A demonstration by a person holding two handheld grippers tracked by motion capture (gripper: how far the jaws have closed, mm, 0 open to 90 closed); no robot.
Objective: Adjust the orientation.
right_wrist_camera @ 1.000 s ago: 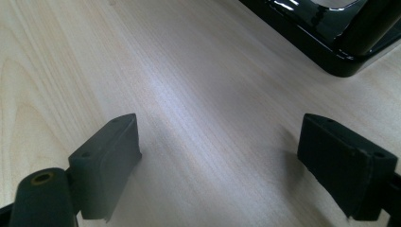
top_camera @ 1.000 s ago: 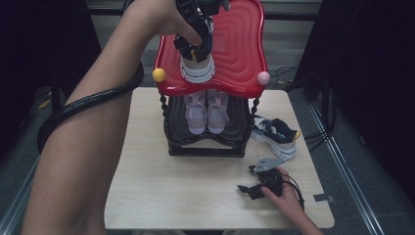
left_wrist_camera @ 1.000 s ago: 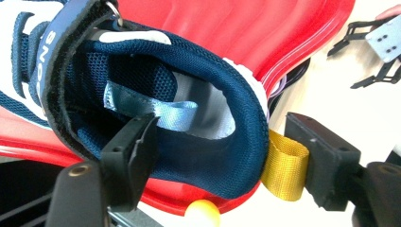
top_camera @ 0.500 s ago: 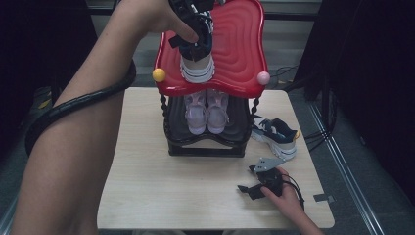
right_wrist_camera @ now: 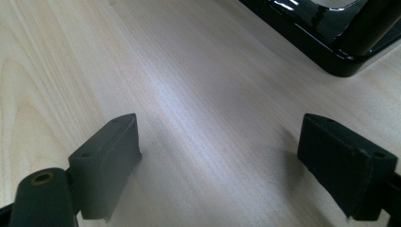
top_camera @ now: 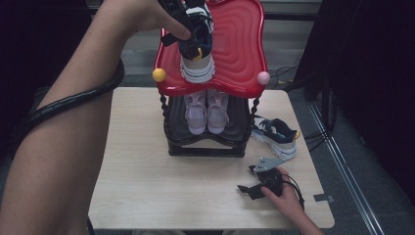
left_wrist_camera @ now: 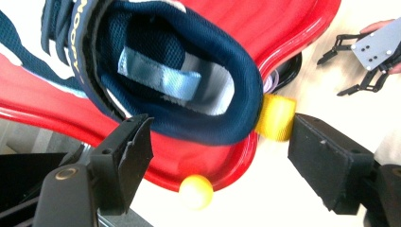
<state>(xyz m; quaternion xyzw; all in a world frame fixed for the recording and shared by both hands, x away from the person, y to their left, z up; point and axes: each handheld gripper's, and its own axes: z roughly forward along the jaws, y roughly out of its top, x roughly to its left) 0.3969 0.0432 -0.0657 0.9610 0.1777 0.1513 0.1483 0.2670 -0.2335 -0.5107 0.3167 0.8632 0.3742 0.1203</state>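
Left gripper (left_wrist_camera: 217,156): jaws spread wide, standing either side of the heel of the navy sneaker (left_wrist_camera: 165,71), pads clear of it, so it's released; they've just been opening a touch more with the heel between them. The sneaker sits on the red top shelf (top_camera: 240,44) of the shoe rack, heel with its yellow tab (left_wrist_camera: 275,117) right at the front lip, just above the yellow knob (left_wrist_camera: 195,191). Risk one, as I see it: pulling the jaws back could snag the collar or tab and drag the shoe off the edge, since there's barely any shelf in front of the heel. Risk two: the shelf surface is rippled and glossy, so the shoe may slide or tip forward on its own if nudged. A fall would land near the pink pair (top_camera: 206,110) on the lower shelf or onto the table (top_camera: 137,191). Right gripper (top_camera: 262,182): jaws wide apart, holding nothing, resting on the table well apart from the second navy sneaker (top_camera: 275,137) beside the rack. Low risk there; its cable could catch that shoe when the hand moves.
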